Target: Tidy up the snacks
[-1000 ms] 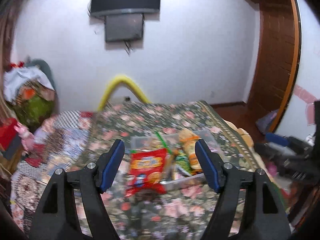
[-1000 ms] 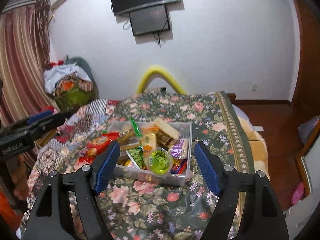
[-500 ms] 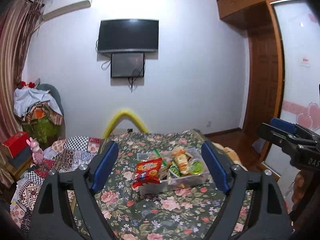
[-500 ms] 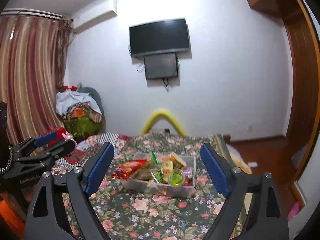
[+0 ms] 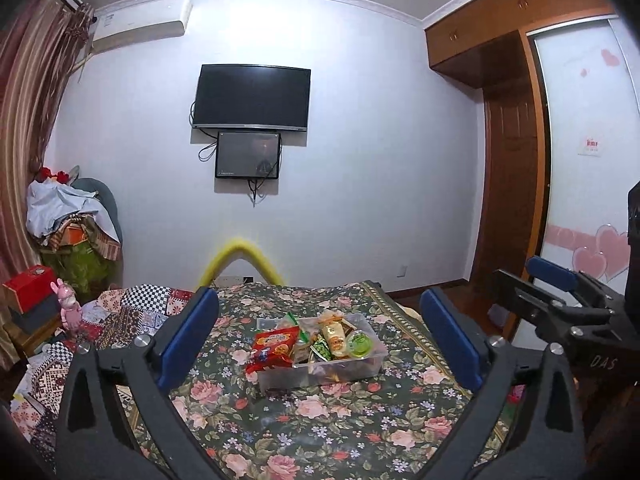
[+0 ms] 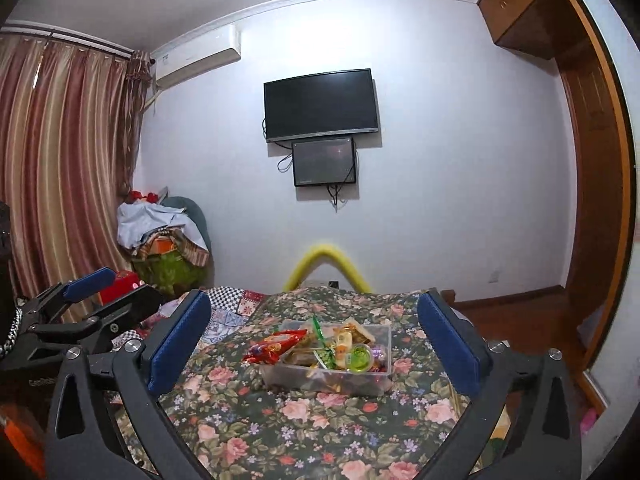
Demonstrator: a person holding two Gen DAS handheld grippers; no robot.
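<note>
**Both grippers back off a full bin**

Your left gripper (image 5: 318,344) and right gripper (image 6: 314,344) are both opening, and nothing sits between the jaws of either. A second ago each was closer to the bin, looking down on it with the pads framing the snacks; now you have drawn back and tilted up, so the far wall and the TV (image 5: 251,97) fill the upper view.

The bin (image 5: 320,372) sits ahead of both grippers on the bed (image 5: 320,432), centred between the pads but well beyond them. It is packed: the red bag (image 5: 275,346) leans over its left edge, partly outside, and the green cup (image 5: 360,343) rests near its right side, with other packets stacked between. From your left gripper's view the right gripper shows off to the right; from the right's view the left shows off to the left.

No loose snacks show on the bed around the bin. That, with both hands pulled away empty, suggests the sorting is done or very nearly. The overhanging red bag is the one thing you might still tuck in.
</note>
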